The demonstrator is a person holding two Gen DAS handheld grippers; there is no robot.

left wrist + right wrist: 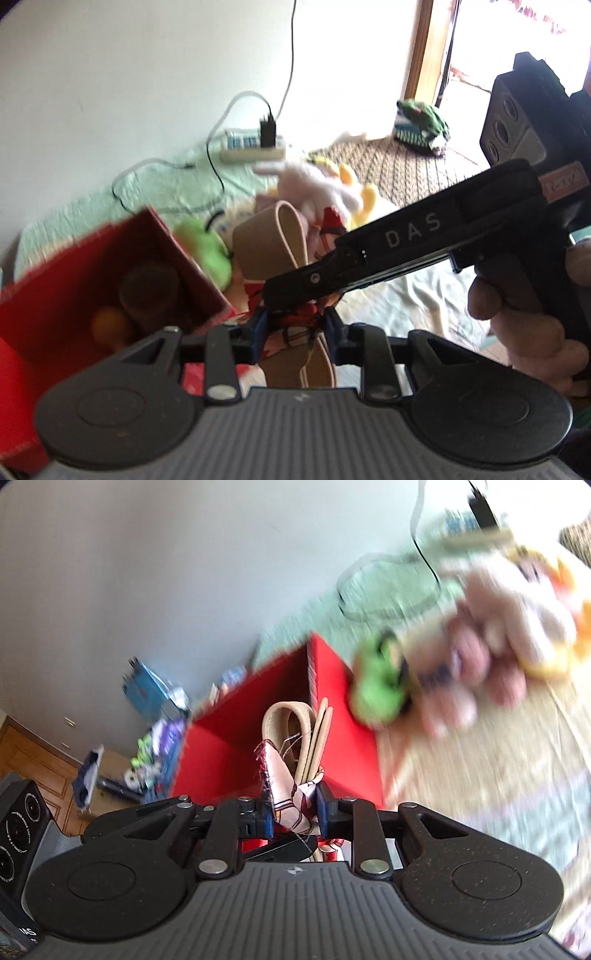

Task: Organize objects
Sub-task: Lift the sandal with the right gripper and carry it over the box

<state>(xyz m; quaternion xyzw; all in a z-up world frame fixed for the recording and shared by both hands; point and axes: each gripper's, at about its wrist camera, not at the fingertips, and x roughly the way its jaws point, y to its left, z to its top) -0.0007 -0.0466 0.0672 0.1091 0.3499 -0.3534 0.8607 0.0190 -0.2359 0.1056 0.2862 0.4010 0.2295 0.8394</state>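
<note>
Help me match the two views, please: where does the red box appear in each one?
Left wrist: the red box sits lower left, open, with dark and orange items inside.
Right wrist: it stands at centre, behind the beige strap.
Shared landmark: the green plush toy, right of the box in both.

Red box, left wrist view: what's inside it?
Inside the red box a dark round container and an orange ball-like item show, both blurred. The lower part of the interior is hidden behind the left tongs, so anything else there cannot be seen.
</note>
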